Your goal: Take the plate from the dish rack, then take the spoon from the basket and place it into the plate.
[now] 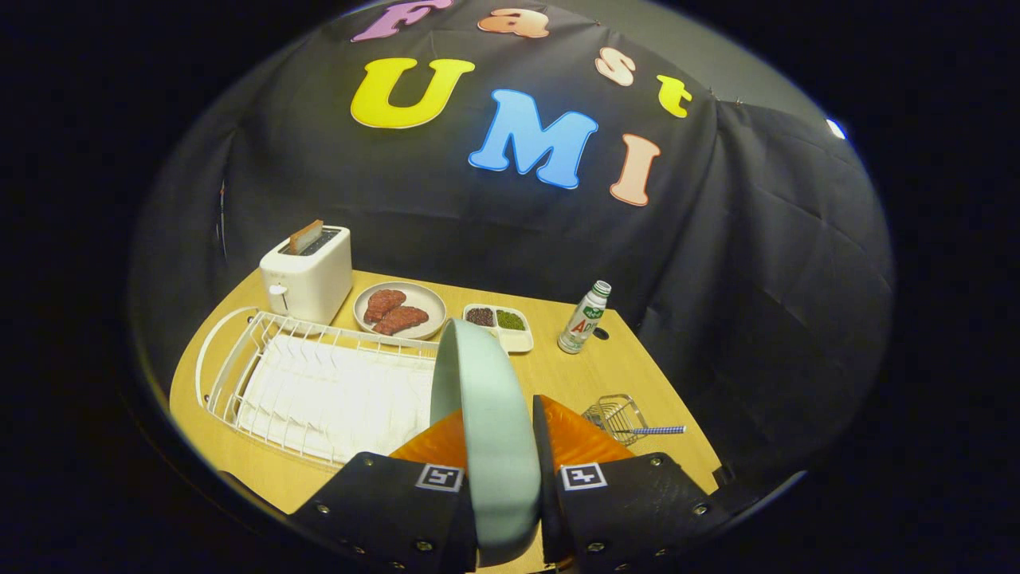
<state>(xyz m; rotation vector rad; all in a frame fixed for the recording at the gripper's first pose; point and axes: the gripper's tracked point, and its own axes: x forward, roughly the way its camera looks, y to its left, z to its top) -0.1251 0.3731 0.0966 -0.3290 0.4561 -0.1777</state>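
1. Dish rack (263, 375) — white wire, lying on the left part of the wooden desk (613, 375), lined with a white ribbed mat; no dish stands in it.
2. Toaster (307, 279) — white, at the far left of the desk just behind the rack, with a brown slice of toast (306, 236) standing up out of its slot.
3. Round plate of meat (398, 311) — beige plate to the right of the toaster, carrying two reddish-brown pieces.
4. Small divided tray (500, 323) — just right of the meat plate, holding one dark portion and one green portion.
5. Plate (486, 422) — pale green, held on edge, upright, above the desk at the rack's right end. The gripper (498, 446) has its fingers closed on it: one finger presses each face, rim running up between them.
6. Bottle (584, 317) — small, white with a green cap, upright at the far right of the desk, well apart from the fingers.
7. Basket (615, 416) — small wire basket on the near right of the desk, just right of the fingers. The spoon (655, 430) lies in it, its patterned handle sticking out to the right.
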